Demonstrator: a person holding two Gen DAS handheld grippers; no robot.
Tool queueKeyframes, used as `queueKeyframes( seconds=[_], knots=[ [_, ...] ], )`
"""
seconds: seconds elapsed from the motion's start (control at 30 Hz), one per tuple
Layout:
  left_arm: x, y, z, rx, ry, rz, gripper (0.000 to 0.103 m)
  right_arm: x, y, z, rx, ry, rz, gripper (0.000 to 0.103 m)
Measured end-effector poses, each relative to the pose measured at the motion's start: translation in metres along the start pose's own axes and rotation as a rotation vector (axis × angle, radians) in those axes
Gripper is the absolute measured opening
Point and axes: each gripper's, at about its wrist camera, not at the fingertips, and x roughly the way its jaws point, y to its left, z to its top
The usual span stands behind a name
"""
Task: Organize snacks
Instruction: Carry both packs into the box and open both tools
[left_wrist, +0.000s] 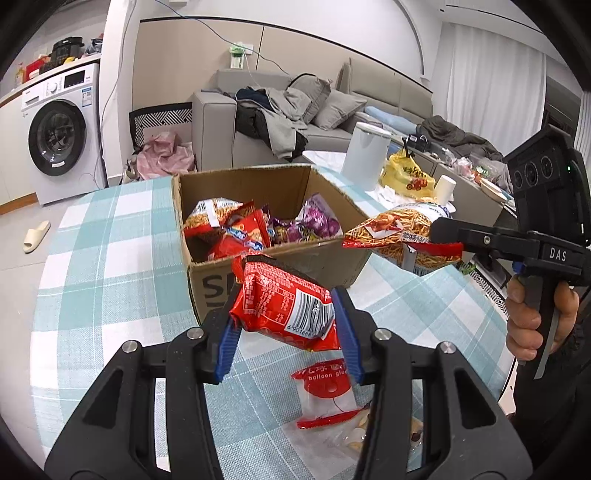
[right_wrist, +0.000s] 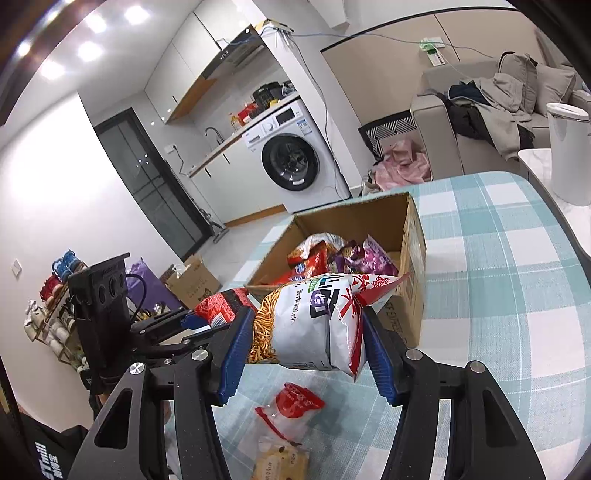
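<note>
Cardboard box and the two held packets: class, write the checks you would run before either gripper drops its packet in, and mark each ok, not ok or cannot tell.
1. Left gripper shut on red snack packet: ok.
2. Right gripper shut on noodle-stick snack bag: ok.
3. Cardboard box open on top: ok.
4. Room left in the box among the packets: ok.
5. Either packet over the opening: not ok, both hang before the near wall.
6. Table cleared: not ok, balloon glue packet and a biscuit packet remain.
</note>
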Motion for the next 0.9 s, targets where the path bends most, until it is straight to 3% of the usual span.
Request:
queueKeyframes(
  seconds=[0.43,0.9],
  knots=[
    [-0.015,0.011,0.025,-0.037,-0.091,0.033,0.044,-0.007,0.003,0.014,0.025,-0.079,-0.010,0.059],
    [0.016,0.026,0.058,-0.076,-0.118,0.088,0.044,0.021,-0.001,0.039,0.060,-0.079,-0.060,0.059]
  ],
)
